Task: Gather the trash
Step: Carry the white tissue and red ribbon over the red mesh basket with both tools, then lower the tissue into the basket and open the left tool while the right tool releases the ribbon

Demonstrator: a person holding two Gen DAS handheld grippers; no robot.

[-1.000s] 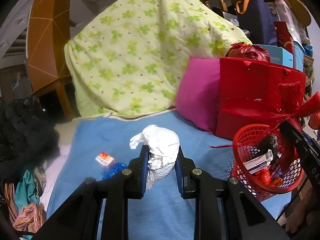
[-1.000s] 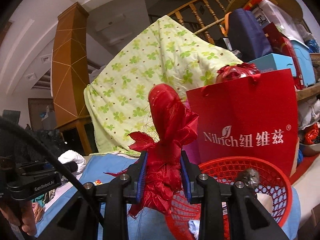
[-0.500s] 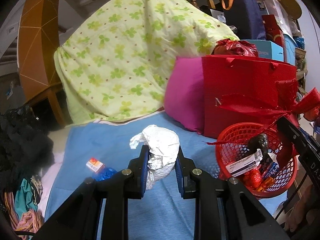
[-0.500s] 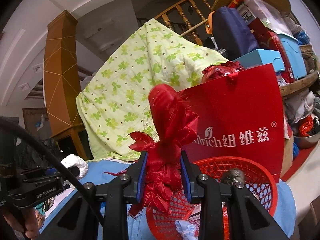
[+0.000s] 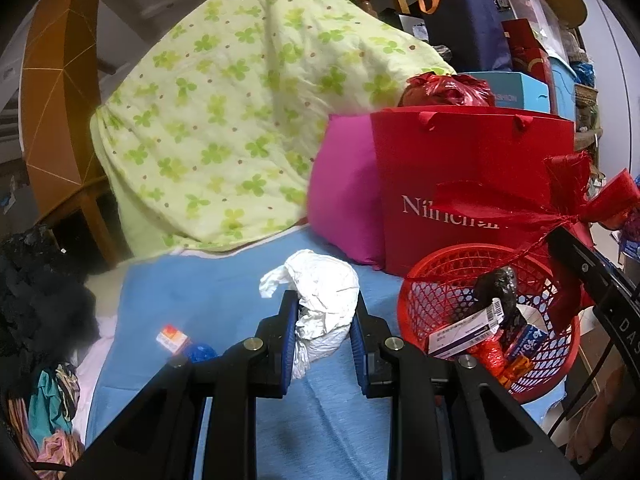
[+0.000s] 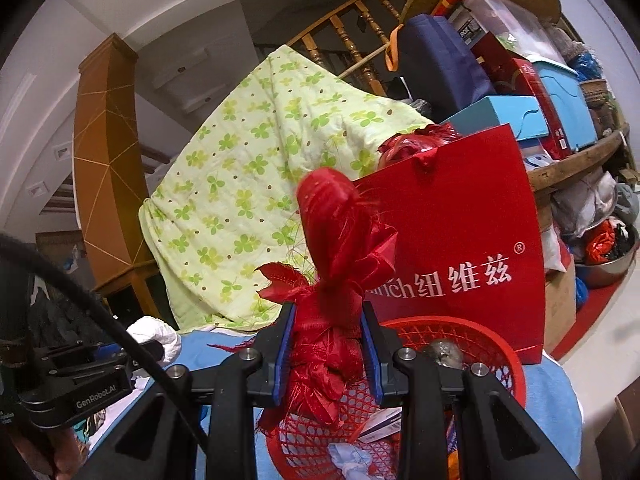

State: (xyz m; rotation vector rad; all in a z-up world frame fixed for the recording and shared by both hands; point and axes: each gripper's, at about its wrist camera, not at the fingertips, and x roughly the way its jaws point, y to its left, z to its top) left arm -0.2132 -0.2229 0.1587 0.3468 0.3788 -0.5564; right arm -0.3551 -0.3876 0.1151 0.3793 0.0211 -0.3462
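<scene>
My left gripper [image 5: 324,316] is shut on a crumpled white paper wad [image 5: 324,296], held above the blue bedsheet [image 5: 328,412]. A red mesh basket [image 5: 432,280] with several pieces of trash stands to its right. My right gripper [image 6: 326,340] is shut on the red ribbon bow [image 6: 340,248] tied to the basket [image 6: 492,344]. The right gripper's body shows at the right edge of the left wrist view [image 5: 592,276]. The left gripper with its white wad [image 6: 154,330] shows at the left of the right wrist view.
A small orange and blue wrapper [image 5: 180,340] lies on the sheet at the left. A red paper bag [image 5: 460,184], a pink pillow [image 5: 344,188] and a green flowered quilt [image 5: 232,120] stand behind. Dark clothes [image 5: 36,304] pile at the left.
The left gripper with the wad has moved right and closer to the basket, which now looms larger. The right gripper still holds the bow and has tilted slightly.
</scene>
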